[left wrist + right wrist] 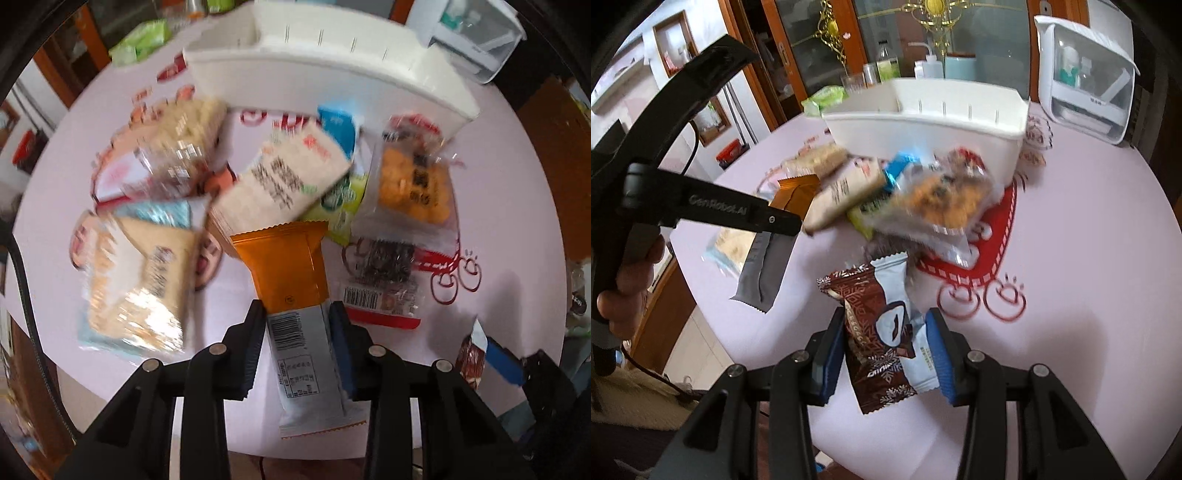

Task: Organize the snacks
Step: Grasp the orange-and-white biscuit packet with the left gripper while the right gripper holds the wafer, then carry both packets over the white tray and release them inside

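We find both grippers loaded. The left gripper [297, 325] has its jaws drawn narrow on an orange-and-grey foil snack bar [291, 280], whose long axis runs straight out along the fingers. The right gripper [886, 341] is clamped, partly open, on a brown-and-pale-blue snack packet [882, 332]. The white rectangular plastic bin [332, 70] lies ahead of both, beyond the pile of loose snack packets [280, 177] on the pale pink tablecloth [498, 206]. We judge neither hand clearly nearer to the bin.

Bright daylight, soft shadows on the table [1089, 258]; snacks motion-blurred, fisheye edges curved and dark.
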### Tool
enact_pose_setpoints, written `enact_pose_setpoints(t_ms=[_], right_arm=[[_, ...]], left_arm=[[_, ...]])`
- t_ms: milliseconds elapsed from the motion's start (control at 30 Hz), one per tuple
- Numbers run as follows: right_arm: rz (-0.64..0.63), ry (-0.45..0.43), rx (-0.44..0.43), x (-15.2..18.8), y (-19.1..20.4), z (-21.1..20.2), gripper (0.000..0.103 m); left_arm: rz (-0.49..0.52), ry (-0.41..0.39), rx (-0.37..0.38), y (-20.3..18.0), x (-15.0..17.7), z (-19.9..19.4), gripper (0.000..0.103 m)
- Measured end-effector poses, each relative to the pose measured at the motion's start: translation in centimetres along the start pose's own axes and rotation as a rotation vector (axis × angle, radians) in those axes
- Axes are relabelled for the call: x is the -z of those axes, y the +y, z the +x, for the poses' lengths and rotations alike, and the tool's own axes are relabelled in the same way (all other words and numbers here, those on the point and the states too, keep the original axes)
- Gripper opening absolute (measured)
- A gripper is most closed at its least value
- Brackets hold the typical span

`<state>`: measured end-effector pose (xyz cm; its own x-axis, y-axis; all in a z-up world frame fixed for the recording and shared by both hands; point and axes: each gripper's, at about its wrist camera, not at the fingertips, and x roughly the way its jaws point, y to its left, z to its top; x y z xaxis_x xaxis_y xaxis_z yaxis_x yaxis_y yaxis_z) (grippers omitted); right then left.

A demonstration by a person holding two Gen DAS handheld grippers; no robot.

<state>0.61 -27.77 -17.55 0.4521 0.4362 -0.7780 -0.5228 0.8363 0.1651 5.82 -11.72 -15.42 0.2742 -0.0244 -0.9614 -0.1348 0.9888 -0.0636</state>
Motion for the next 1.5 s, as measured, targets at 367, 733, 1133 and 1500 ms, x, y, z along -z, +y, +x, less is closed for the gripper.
enact_pose_setpoints(t_ms=[367,733,1133,1500], right_arm=[[0.039,-0.146,0.069,-8.0,1.4,-2.3,0.043],[0.188,-0.215,0.191,-19.1,0.2,-0.8,0.043],[0.388,-0.148,0.383,-28.6,-5.1,5.0,0.045],[0.456,-0.063,0.379,-27.8,-4.7,7.7,0.071]], left_arm=[[0.157,-0.196,-0.02,1.3,-4.1,-7.2,0.034],[0.332,-0.331,0.02,2.6,-12.6,-10.7,0.034],[0.373,-0.371,0.021,3.4,-24.2,-6.9,0.034],[0.363,-0.354,0.004,4.1,-26.4,-3.9,0.101]])
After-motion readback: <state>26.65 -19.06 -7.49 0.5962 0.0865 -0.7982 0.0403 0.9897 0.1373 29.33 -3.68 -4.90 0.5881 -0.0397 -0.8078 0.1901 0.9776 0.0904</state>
